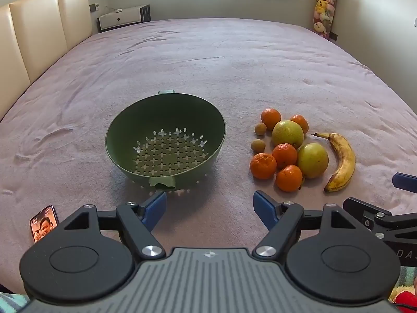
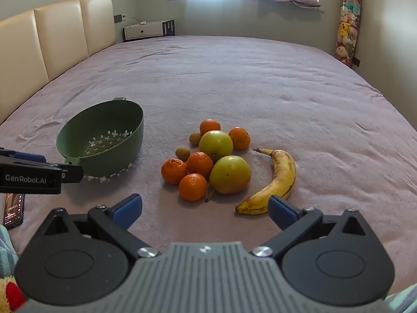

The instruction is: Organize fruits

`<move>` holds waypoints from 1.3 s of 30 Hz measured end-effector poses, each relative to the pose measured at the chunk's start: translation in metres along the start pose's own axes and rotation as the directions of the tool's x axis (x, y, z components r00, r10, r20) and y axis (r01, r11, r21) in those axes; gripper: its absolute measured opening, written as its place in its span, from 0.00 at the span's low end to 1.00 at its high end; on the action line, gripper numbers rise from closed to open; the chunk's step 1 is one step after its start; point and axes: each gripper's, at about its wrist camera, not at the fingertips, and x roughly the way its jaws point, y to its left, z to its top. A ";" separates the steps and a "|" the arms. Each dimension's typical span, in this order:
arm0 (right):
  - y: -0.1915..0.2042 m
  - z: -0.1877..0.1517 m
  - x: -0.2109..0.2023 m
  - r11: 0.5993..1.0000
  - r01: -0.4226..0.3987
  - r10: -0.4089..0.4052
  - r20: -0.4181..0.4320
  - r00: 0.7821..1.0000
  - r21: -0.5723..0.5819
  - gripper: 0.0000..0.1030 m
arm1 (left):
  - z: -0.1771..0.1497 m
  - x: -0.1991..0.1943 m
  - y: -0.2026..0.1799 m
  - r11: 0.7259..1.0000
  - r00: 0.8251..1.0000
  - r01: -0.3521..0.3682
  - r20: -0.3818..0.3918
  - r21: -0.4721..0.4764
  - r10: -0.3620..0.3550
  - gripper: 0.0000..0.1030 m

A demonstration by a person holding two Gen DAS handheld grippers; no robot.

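A green colander (image 1: 166, 140) (image 2: 104, 140) stands empty on the mauve bed cover. To its right lies a cluster of fruit: several tangerines (image 1: 263, 165) (image 2: 192, 186), two yellow-green apples (image 1: 312, 159) (image 2: 230, 174), two small brown fruits (image 1: 258, 146) (image 2: 182, 152) and a spotted banana (image 1: 342, 165) (image 2: 276, 182). My left gripper (image 1: 209, 204) hovers open just in front of the colander, nothing between its blue pads. My right gripper (image 2: 206, 207) is open near the fruit, its right pad close to the banana's near end.
A phone (image 1: 43, 223) (image 2: 13, 210) lies on the cover at the near left. A padded headboard (image 1: 39, 36) runs along the left side. A low cabinet (image 2: 148, 30) and a hanging bag of plush toys (image 2: 348, 34) stand beyond the bed.
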 end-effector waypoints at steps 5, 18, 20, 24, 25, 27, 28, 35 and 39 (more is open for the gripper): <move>0.002 0.000 0.001 1.000 0.015 -0.015 -0.001 1.000 -0.005 0.96 | 0.000 0.000 -0.001 1.000 1.000 0.000 0.001 0.000 0.000 0.86; 0.004 0.000 -0.001 1.000 0.022 -0.022 0.002 1.000 -0.019 0.96 | 0.002 -0.002 0.000 1.000 1.000 0.000 -0.001 0.000 0.000 0.86; 0.004 0.000 -0.001 1.000 0.017 -0.017 0.002 1.000 -0.021 0.96 | 0.002 -0.003 -0.001 1.000 1.000 -0.002 0.000 0.002 0.002 0.86; 0.006 0.000 -0.001 1.000 0.008 -0.008 0.002 1.000 -0.025 0.96 | 0.002 -0.004 -0.001 1.000 1.000 -0.002 0.001 0.002 0.002 0.86; 0.006 0.000 -0.001 1.000 0.007 -0.007 0.002 1.000 -0.026 0.96 | 0.002 -0.003 -0.001 1.000 1.000 -0.002 0.000 0.002 0.002 0.86; 0.007 0.000 0.000 1.000 0.003 -0.003 0.001 1.000 -0.028 0.96 | 0.002 -0.003 -0.001 1.000 1.000 -0.002 0.000 0.002 0.002 0.86; 0.007 0.000 -0.001 1.000 0.002 -0.001 0.001 1.000 -0.028 0.96 | 0.002 -0.003 -0.001 1.000 1.000 -0.002 0.000 0.002 0.002 0.86; 0.005 0.001 -0.001 1.000 -0.009 0.009 0.003 1.000 -0.020 0.96 | 0.003 -0.005 -0.003 1.000 1.000 -0.004 -0.001 0.004 0.004 0.86; 0.005 0.001 0.000 1.000 -0.012 0.012 0.002 1.000 -0.015 0.96 | 0.003 -0.005 -0.003 1.000 1.000 -0.003 0.000 0.005 0.003 0.86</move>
